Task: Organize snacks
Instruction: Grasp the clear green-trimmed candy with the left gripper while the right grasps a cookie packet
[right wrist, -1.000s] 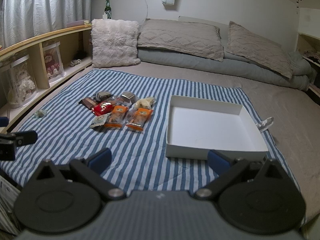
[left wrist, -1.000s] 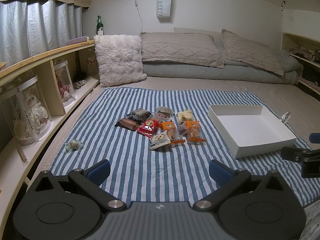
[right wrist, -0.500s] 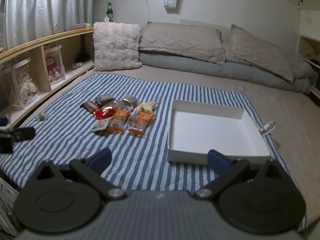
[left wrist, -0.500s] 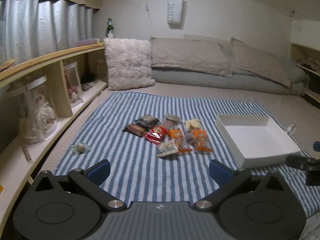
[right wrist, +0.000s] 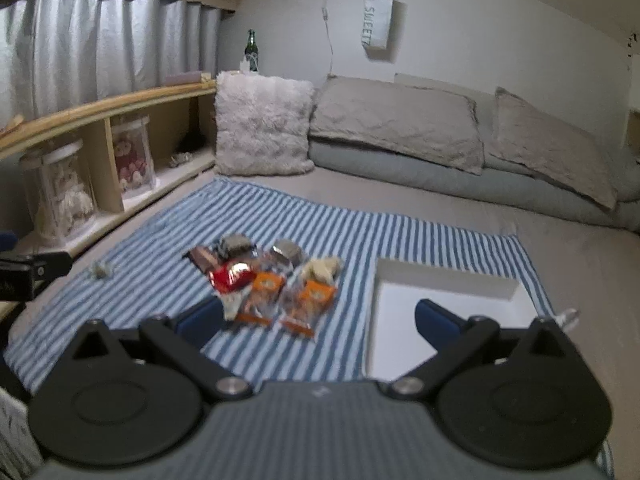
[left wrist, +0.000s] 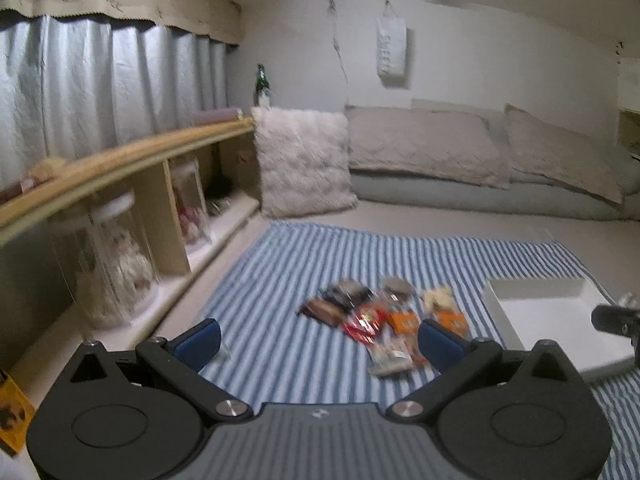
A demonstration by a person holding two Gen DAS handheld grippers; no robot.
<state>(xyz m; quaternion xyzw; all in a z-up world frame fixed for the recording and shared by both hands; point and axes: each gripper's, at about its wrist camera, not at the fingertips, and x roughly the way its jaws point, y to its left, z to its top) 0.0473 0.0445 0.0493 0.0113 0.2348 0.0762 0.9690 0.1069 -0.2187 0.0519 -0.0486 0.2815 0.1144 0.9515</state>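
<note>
Both tongs, left gripper [left wrist: 320, 340] and right gripper [right wrist: 318, 320], spread, empty; orange snack packs [right wrist: 286, 300] lengthwise toward camera.

Blue-and-white striped blanket [right wrist: 168, 240], white tray [right wrist: 444, 280] at 3 o'clock of red packet [right wrist: 232, 278], two orange packets [right wrist: 262, 296], green bottle [right wrist: 251, 50], grey curtain [right wrist: 100, 44]

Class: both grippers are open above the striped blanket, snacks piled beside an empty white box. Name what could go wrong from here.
1. The snack packets overlap in a tight pile, so a grasp may catch two or drag neighbours.
2. The white box sits on soft bedding; pressing its rim might tip or shift it.
3. A small stray item lies apart on the striped blanket and could be missed.
</note>
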